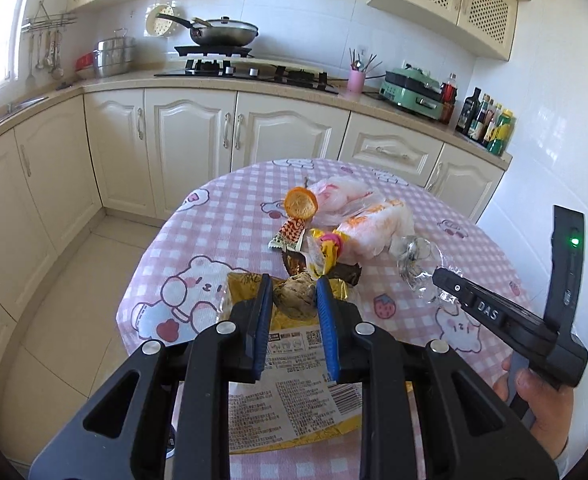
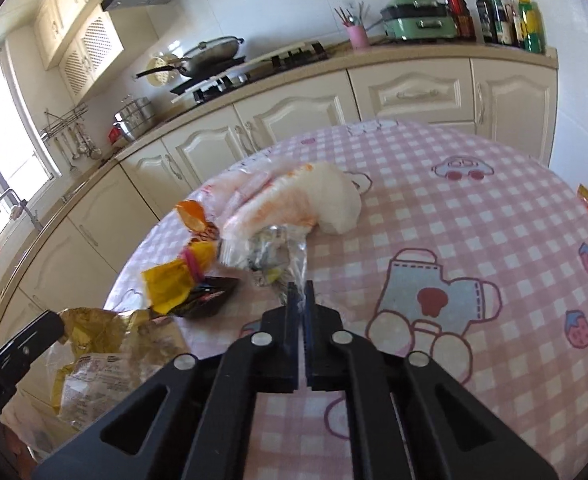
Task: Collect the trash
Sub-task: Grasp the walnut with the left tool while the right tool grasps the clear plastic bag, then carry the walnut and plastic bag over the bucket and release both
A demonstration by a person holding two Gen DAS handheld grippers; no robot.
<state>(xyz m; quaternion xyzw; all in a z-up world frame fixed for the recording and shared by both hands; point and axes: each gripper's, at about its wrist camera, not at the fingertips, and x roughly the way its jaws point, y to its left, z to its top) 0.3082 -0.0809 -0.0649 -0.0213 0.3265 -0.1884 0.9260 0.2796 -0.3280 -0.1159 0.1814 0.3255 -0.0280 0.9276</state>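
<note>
- The round table (image 1: 197, 240), under a pink checked cloth with bear prints, carries all the trash; every place below is given from it.
- The gold snack bag (image 1: 294, 364) lies at the table's near edge under the left gripper, its printed back facing up. In the right wrist view the same bag (image 2: 105, 344) hangs partly over that edge.
- Two white-and-orange plastic bags (image 1: 374, 228) lie bunched toward the table's middle, with an orange peel (image 1: 301, 202) at their far-left side.
- The left gripper (image 1: 294, 292) hangs over the table's near edge, its blue-padded jaws a little apart and clamped on a crumpled brownish wad (image 1: 294, 294) just above the gold bag.
- The right gripper (image 2: 301, 296) sits to the right of the pile, above the table's cloth; its jaws are pressed together on the edge of a clear crinkled wrapper (image 2: 269, 252).
- A yellow wrapper (image 2: 173, 284) and a dark wrapper (image 2: 209, 298) lie touching, between the gold bag and the clear one.
</note>
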